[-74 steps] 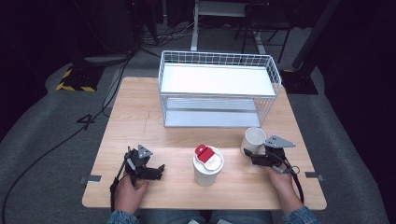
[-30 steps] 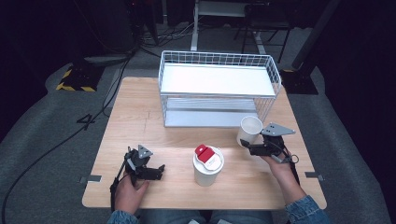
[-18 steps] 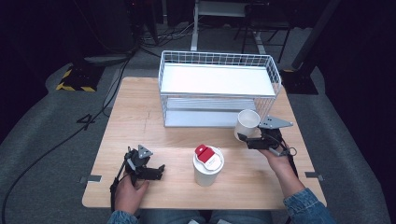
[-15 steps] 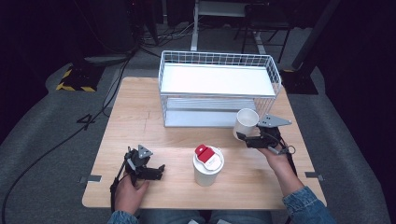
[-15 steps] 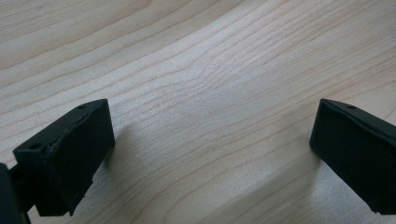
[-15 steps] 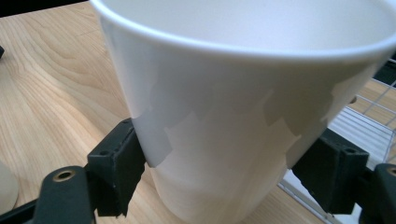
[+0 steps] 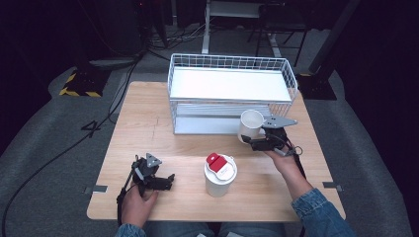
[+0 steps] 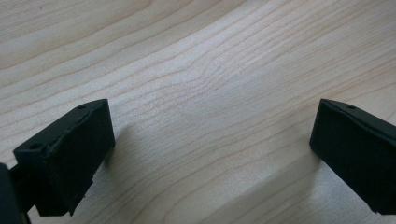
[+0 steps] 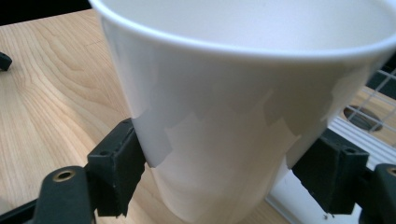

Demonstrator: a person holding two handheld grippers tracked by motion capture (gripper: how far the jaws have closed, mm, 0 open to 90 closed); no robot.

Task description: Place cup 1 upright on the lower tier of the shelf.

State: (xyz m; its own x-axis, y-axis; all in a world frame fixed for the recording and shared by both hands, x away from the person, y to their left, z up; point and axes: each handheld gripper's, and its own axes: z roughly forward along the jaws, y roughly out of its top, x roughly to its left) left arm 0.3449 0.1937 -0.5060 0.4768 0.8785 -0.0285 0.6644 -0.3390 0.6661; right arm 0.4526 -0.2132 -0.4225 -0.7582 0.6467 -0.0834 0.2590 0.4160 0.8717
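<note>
1. You have two cups on the scene. The open white cup (image 7: 250, 125) is clamped between the jaws of your right gripper (image 7: 253, 140), held upright and lifted clear of the table (image 7: 148, 128). In the right gripper view the jaws press its two sides low on the wall (image 9: 219, 140).
2. The second cup, a white lidded cup (image 7: 220, 175) with a red tab on top, stands on the table down and to the left of your right gripper, well apart from it, and to the right of your left gripper (image 7: 165, 181).
3. There is one white wire rack (image 7: 232, 89), just beyond the held cup.
4. Your left gripper rests low on the table, jaws spread wide with bare wood between them (image 8: 210, 116).
5. Since 2.5 seconds ago, your right gripper has carried the open cup up and toward the rack; the lidded cup and your left gripper have not moved.
</note>
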